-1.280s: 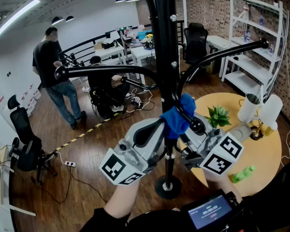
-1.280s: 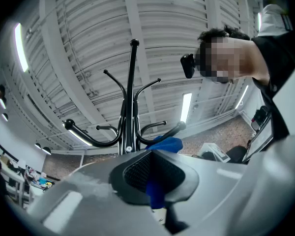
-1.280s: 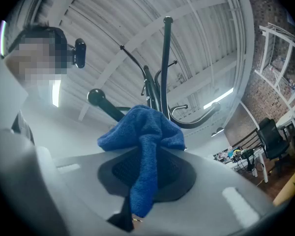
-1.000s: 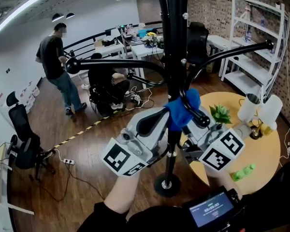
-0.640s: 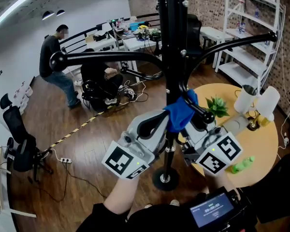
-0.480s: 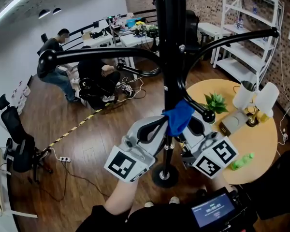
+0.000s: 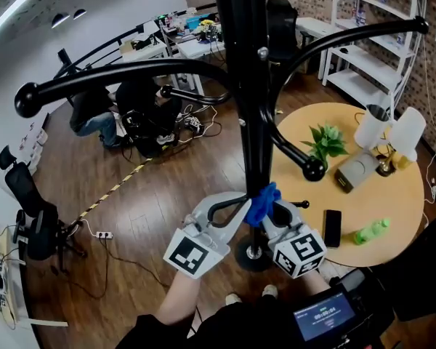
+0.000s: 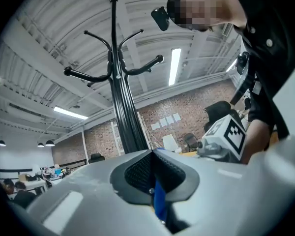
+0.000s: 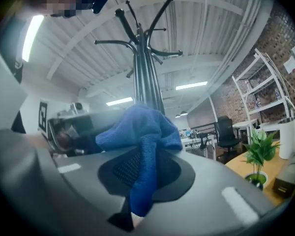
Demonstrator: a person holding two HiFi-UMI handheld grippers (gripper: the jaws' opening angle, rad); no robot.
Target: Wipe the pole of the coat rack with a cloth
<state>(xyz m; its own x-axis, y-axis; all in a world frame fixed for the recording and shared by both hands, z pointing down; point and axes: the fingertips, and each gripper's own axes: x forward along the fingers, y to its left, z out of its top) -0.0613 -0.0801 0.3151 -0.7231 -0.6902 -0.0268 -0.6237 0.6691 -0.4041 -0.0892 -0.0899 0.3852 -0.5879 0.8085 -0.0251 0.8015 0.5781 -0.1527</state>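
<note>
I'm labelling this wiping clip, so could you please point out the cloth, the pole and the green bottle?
cloth (image 7: 262,202): head view, its bunched middle.
pole (image 7: 245,107): head view, mid-shaft.
green bottle (image 7: 369,230): head view, its body.

Small screen (image 7: 324,315) at bottom edge of head view: timer-style digits shown, too small to be read. Square black-and-white marker patterns seen on left cube (image 7: 191,254) and right cube (image 7: 299,251); no letters carried. Sheets (image 8: 166,119) on brick wall: print not legible.
</note>
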